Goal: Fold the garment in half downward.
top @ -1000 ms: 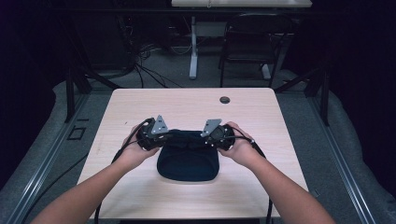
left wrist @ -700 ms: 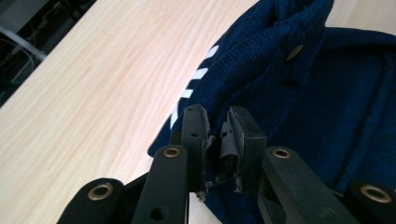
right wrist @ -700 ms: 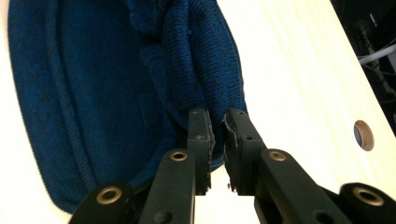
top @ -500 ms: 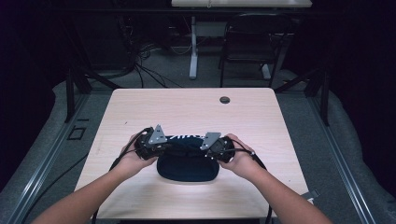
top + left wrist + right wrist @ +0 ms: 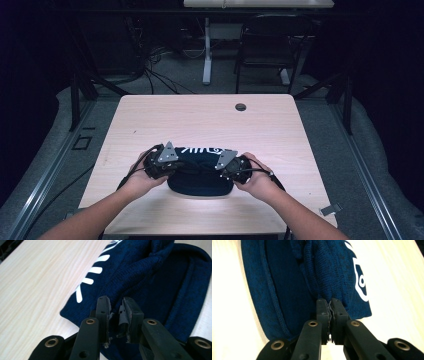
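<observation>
You are working with one dark blue knit beanie (image 5: 200, 175), two tongs and one small dark round disc (image 5: 240, 107) set in the bench (image 5: 200, 120) — that is the whole count. The beanie is lying on the near half of the bench, well short of the disc, with its white lettering on the far side and its rounded crown toward you. Its long axis is running across the bench from your left hand to your right.

Your left tongs (image 5: 115, 305) are gripping the beanie's left end. Their jaws have just been opening a little, and in the left gripper view a narrow gap is showing between the pads with a fold of knit lying in it — whether the pads are still pressing on it I cannot tell. Your right tongs (image 5: 329, 305) are holding the beanie's right end; their jaws have just been closing, and in the right gripper view they are standing nearly together, clamped on a bunched fold of the fabric.

Compared with a second ago, both your hands are sitting nearer to you and lower, and the beanie is looking stretched wider between the two tongs, with more of its white print showing.
</observation>
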